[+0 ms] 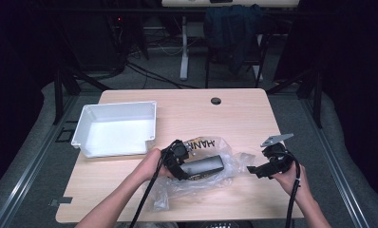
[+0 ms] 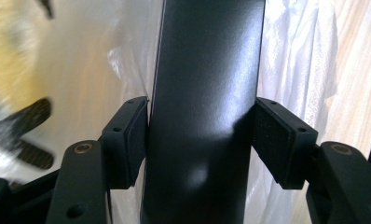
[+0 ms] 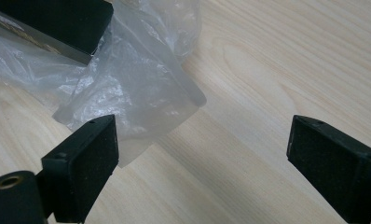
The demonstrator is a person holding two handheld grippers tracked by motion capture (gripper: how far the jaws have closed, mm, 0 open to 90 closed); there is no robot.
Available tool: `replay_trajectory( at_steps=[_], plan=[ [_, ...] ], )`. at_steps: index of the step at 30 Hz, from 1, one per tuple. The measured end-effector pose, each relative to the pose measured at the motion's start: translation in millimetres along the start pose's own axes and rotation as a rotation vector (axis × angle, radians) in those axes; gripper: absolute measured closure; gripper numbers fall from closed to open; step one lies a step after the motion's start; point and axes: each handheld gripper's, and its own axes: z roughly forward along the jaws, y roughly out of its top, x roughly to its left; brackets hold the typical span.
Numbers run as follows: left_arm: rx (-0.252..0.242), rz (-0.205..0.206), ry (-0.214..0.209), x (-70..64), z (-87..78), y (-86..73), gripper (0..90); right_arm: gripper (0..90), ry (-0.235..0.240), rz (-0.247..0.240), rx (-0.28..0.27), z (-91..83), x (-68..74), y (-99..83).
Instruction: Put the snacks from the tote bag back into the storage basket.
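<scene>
High view: left gripper (image 1: 177, 161) clamps the black box (image 1: 203, 166) inside the clear plastic bag (image 1: 225, 164), near the desk's front edge. Box's long axis runs toward the right gripper (image 1: 254, 169), jaws spread, probably nearest the bag's loose corner (image 3: 174, 100).

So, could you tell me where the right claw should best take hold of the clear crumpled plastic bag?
I would grip the loose flap of the clear plastic bag that lies flat on the light wooden table just ahead of the open right claw, coming in low from the bag's right. It is thin, free, and clear of the flat black box that the left claw clamps.
</scene>
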Motion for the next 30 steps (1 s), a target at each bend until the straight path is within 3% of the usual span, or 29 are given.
replay_trajectory(
  at_steps=[10, 24, 30],
  plan=[
    [0.050, 0.076, 0.048, -7.0, -0.4, 7.0, 42.8, 8.2, 0.000, 0.002, -0.002, -0.1, 0.2, 0.0],
    [-0.031, 0.074, 0.064, -4.8, -30.1, 7.7, 43.3, 8.2, -0.003, -0.001, 0.000, -1.3, 0.2, 0.7],
    [-0.057, 0.066, 0.049, -3.2, -40.3, 6.3, 43.3, 8.2, -0.003, 0.000, -0.001, -1.5, -0.1, 0.7]
  ],
)
